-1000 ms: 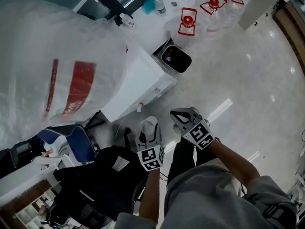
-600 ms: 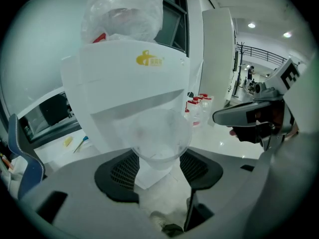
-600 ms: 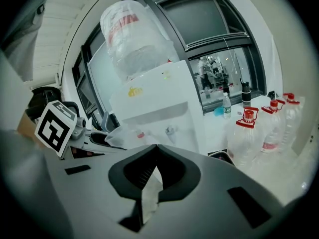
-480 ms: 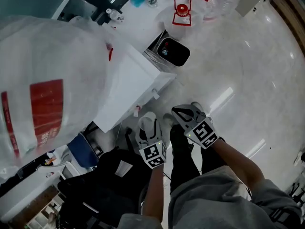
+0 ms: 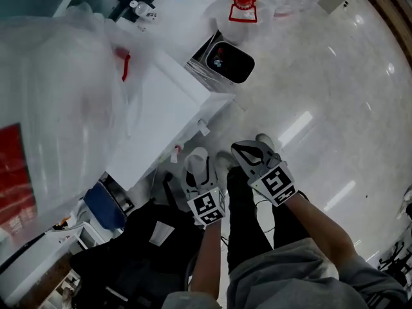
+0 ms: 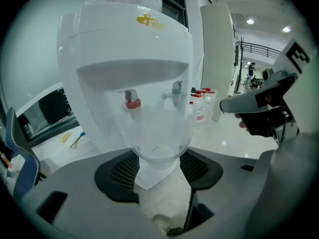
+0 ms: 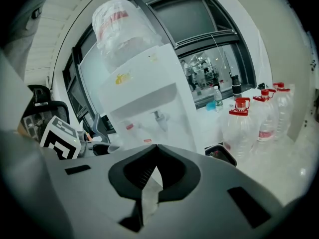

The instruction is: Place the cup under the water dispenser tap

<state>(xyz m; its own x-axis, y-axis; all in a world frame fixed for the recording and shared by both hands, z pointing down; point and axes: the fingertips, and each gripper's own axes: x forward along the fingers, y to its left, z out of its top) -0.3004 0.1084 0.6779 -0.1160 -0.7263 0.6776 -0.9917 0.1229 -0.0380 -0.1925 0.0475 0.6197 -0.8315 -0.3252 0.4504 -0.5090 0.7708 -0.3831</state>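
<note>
The left gripper (image 6: 158,171) has its two jaws pressed on the low part of a clear plastic cup (image 6: 149,113). The cup seems to stand up straight between them, with its open end at the top. The right gripper (image 7: 155,151) has its jaws shut tight together with nothing in them (it hangs close beside the left one and does no work). In front of the cup is the white water dispenser (image 7: 149,86), with a big water bottle (image 7: 119,29) sitting on top of it. Under its front ledge are two small taps, a red tap (image 7: 129,127) and a grey tap (image 7: 159,117). From the head view, the cup is near the front of the dispenser but not in under either tap. Farther off, some jugs (image 7: 244,123) with red caps stand on the floor (image 5: 335,95), and a black bin (image 5: 226,62) sits next to the dispenser. So the picking up is done. What is left, I think, is to bring the cup in under a tap, set it down there and let go.
</note>
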